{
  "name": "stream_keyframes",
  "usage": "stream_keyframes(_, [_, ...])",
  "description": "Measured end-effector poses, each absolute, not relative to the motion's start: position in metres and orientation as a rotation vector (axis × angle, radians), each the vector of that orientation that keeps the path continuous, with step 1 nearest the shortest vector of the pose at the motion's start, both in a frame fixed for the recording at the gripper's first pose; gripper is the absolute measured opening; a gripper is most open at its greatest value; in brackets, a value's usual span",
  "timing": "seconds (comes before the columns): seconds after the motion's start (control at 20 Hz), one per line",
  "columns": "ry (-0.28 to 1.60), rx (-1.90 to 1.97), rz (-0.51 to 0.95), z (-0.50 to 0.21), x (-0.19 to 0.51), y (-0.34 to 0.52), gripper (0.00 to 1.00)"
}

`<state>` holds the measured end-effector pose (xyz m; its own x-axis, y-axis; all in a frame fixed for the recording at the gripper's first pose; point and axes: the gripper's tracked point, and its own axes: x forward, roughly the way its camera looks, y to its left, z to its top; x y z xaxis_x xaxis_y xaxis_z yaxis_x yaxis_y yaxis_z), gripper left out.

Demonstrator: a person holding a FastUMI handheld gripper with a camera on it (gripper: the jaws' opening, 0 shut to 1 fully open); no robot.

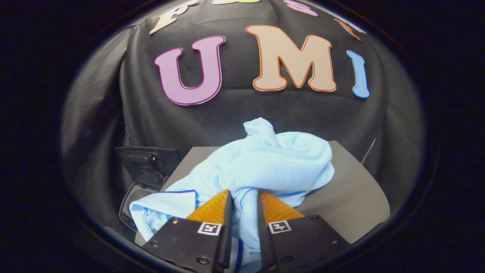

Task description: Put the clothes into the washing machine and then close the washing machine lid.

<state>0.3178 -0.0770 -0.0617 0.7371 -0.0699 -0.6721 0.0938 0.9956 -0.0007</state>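
A light blue shirt (265,163) with a dark blue trim is bunched up over the grey table (352,189). My gripper (244,199) is shut on a fold of this shirt, which is pinched between both fingers and rises in a heap just beyond them. One sleeve or hem hangs off to the left of the fingers. Left of the table sits the dark washing machine (130,203), its lid (149,165) standing up and open.
The grey table stretches to the right of the shirt, with its edge near the right finger. The black cloth wall closes the space behind the table and the machine.
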Motion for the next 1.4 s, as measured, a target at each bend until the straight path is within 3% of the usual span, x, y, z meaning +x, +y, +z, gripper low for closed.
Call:
stream_keyframes(0.15, [0.737, 0.079, -0.038, -0.062, 0.321, -0.038, 0.18])
stream_keyframes(0.55, [0.711, 0.266, 0.146, -0.08, 0.343, 0.134, 0.17])
stream_keyframes(0.75, [0.789, 0.067, 0.22, -0.104, 0.355, 0.199, 0.17])
stream_keyframes(1.15, [0.957, 0.117, 0.34, -0.16, 0.348, 0.261, 0.18])
stream_keyframes(1.2, [0.964, 0.106, 0.338, -0.164, 0.345, 0.256, 0.21])
stream_keyframes(1.35, [0.925, 0.06, 0.322, -0.167, 0.353, 0.258, 0.45])
stream_keyframes(1.4, [0.922, 0.055, 0.321, -0.168, 0.354, 0.259, 0.45])
